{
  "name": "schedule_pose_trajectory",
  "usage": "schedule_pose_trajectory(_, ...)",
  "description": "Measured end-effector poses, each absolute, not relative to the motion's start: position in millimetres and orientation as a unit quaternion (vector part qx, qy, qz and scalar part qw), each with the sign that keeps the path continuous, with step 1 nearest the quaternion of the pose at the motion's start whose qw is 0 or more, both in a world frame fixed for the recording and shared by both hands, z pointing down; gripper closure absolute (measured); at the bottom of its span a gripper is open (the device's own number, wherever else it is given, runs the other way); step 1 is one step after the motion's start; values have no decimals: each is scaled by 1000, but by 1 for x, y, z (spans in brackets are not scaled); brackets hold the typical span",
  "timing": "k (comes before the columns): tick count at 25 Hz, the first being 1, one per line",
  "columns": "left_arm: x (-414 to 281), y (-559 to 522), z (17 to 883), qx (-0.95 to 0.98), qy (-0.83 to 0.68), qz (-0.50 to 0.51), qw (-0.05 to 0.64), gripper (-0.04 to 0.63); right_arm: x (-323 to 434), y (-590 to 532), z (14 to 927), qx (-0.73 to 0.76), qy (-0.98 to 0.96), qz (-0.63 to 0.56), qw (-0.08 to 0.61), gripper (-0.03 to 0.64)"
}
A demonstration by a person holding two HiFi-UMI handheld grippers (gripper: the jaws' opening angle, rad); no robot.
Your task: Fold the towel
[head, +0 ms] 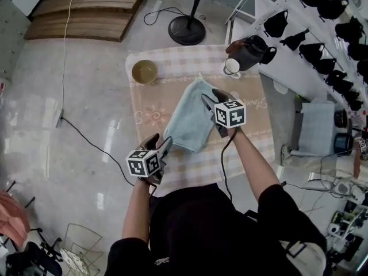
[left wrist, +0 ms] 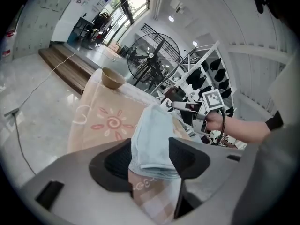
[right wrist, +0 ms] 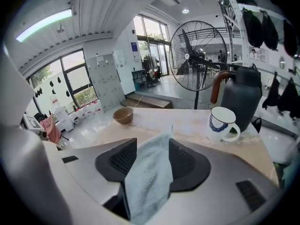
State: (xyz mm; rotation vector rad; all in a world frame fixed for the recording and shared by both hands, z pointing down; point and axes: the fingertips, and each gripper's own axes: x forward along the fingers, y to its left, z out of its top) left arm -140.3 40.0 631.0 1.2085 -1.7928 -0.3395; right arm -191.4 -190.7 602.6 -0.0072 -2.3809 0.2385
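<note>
The light blue towel [head: 192, 117] lies folded on the checked tablecloth [head: 150, 111], running from near left to far right. My left gripper [head: 164, 144] is at its near end. In the left gripper view the towel's folded edge [left wrist: 152, 135] lies between the wide-set jaws of that gripper [left wrist: 150, 158]. My right gripper [head: 211, 98] is at the towel's right edge. In the right gripper view a strip of towel [right wrist: 147, 177] stands loosely between the spread jaws of the right gripper [right wrist: 150, 165]. Neither gripper's pads visibly squeeze the cloth.
A brown bowl [head: 144, 71] sits at the table's far left. A white mug [head: 232, 66] and a dark jug [head: 248, 50] stand at the far right. A fan's base [head: 187, 30] is beyond the table, and a rack of dark items [head: 322, 33] on the right.
</note>
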Motion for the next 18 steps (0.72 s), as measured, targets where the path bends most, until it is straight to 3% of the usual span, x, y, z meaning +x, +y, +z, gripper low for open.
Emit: schedule_pose_trajectory(18, -136, 50, 635, 617, -649, -12, 444, 367, -20, -123, 612, 151, -912, 138, 354, 425)
